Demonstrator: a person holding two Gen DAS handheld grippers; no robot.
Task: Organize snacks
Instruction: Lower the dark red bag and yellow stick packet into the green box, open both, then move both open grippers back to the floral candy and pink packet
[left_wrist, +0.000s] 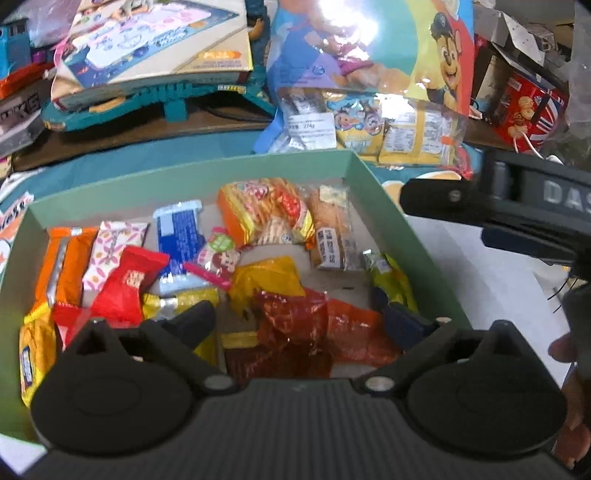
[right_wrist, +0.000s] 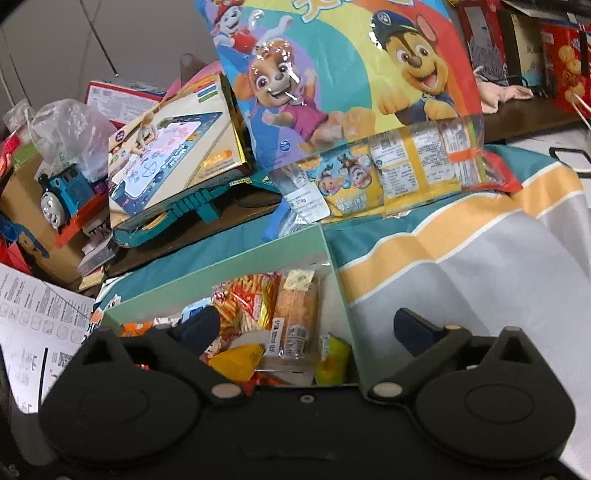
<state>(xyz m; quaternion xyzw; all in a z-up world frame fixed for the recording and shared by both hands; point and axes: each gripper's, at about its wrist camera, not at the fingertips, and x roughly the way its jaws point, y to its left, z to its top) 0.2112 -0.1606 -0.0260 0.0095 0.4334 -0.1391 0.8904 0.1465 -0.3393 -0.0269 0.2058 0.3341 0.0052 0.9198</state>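
Over the green box (left_wrist: 192, 173), both grippers' jaws gape wide, holding nothing.

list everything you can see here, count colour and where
pale green cardboard box: one, centre, open, on the cloth
small wrapped snacks: about a dozen, orange, red, yellow, blue, pink, inside the box
big cartoon-dog snack bag: one, multicoloured, behind the box
teal, yellow and grey striped cloth: one, under the box
drawing-mat toy box: one, behind on the left
blue toy train: one, far left
red biscuit tin: one, far right
left gripper: black, open, over the box
right gripper: black, open, at the box's right wall
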